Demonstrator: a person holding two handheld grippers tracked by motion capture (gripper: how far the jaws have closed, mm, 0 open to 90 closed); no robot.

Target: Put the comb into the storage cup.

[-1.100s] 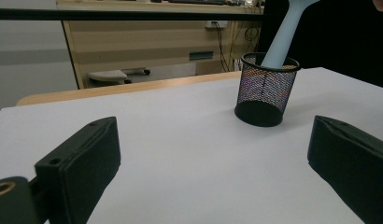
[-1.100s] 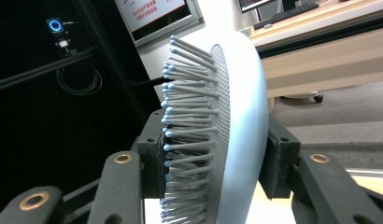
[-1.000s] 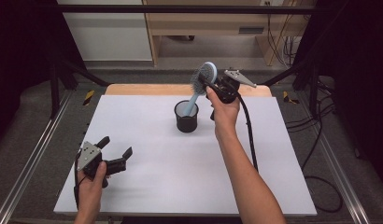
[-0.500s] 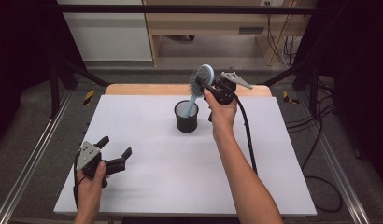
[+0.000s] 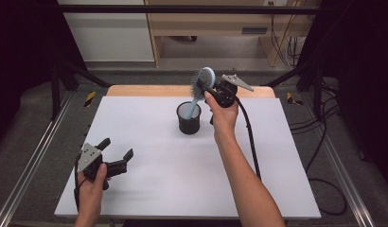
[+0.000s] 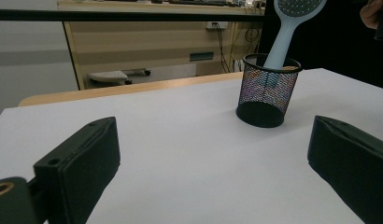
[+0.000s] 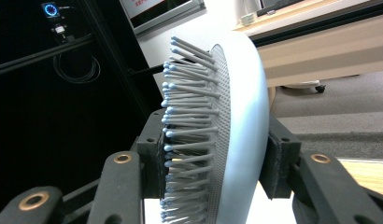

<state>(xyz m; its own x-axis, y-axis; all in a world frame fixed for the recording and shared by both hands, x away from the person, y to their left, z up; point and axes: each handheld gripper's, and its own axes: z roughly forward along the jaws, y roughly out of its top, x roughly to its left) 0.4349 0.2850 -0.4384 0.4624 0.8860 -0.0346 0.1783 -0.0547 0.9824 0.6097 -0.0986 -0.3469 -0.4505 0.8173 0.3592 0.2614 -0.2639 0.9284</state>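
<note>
The right gripper (image 5: 212, 90) was clamped on the head of the pale blue hairbrush (image 5: 202, 87) — in the right gripper view its pads (image 7: 154, 154) pressed bristle side and back alike, so that hold looked firm enough. The brush stood tilted, head up toward one o'clock from the black mesh cup (image 5: 189, 117), handle (image 6: 279, 44) running down inside the rim. The cup sat on the white table (image 5: 149, 142), just past centre toward twelve o'clock.

Over at seven o'clock the left gripper (image 5: 117, 154) waited low near the table's front edge, jaws wide apart with nothing between them, well apart from the cup.

The risks, as I judged them: that cup looked light and nothing held it down — any sideways pull on the brush could lever the handle against the rim and tip or drag it. Gripping across bristles is also a springy hold; the head could twist in the pads if the handle caught on the mesh. And if let go while leaning this far, the top-heavy brush might topple the cup.
</note>
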